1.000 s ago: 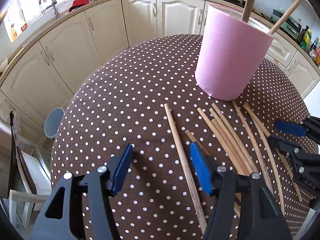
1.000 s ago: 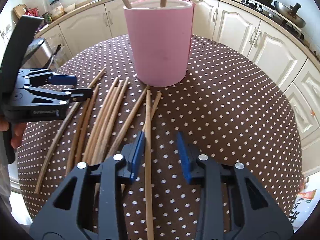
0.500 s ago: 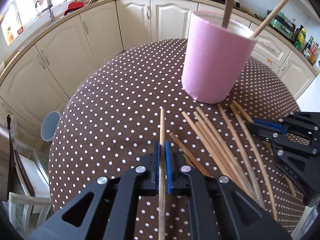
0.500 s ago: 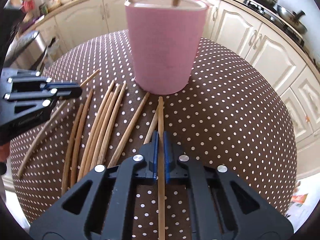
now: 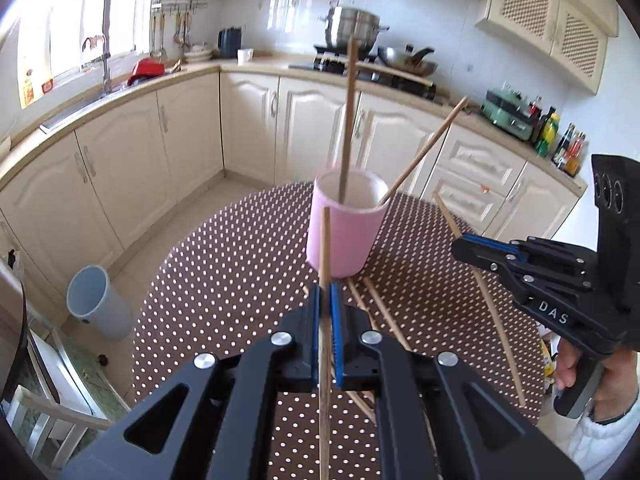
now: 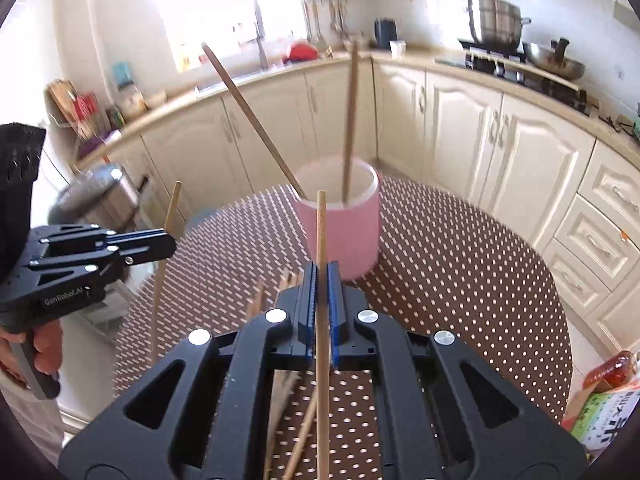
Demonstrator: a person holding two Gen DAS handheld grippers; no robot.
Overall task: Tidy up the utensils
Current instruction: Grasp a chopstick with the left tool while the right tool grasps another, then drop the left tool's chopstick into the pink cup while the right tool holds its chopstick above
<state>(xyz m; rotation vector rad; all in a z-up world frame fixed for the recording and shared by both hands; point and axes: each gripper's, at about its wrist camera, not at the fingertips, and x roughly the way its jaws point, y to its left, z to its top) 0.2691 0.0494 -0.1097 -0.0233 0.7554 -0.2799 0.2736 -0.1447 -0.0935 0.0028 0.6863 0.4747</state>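
the left gripper [image 5: 326,300] is clamped on a wooden chopstick [image 5: 325,248], its blue pads [image 5: 314,320] pressed against the stick from both sides. the stick runs straight forward between the fingers, its far tip lined up with the near wall of the pink cup [image 5: 344,232] in the left wrist view, and it is lifted above the table. the right gripper [image 6: 321,280] likewise grips a second chopstick [image 6: 321,236], jaws drawn tight around it, tip pointing at the cup's near rim. seen from the left camera, the right gripper [image 5: 472,246] appears at the right edge, held in a hand [image 5: 576,364], with its chopstick [image 5: 480,292] slanting through the closed fingers. seen from the right camera, the left gripper [image 6: 160,242] appears at the left edge with its stick [image 6: 164,256] standing nearly upright.

the pink cup stands upright on the round table covered in a brown polka-dot cloth [image 5: 240,264], and two chopsticks [image 5: 348,120] already stand in it, one nearly vertical and one leaning out over the rim. more loose chopsticks [image 5: 380,304] lie flat on the cloth just in front of the cup, partly hidden under both grippers; the right wrist view is motion-blurred, so their exact count is hard to make out. cream kitchen cabinets [image 5: 192,128] curve around behind the table, and a grey bin [image 5: 96,300] stands on the floor.
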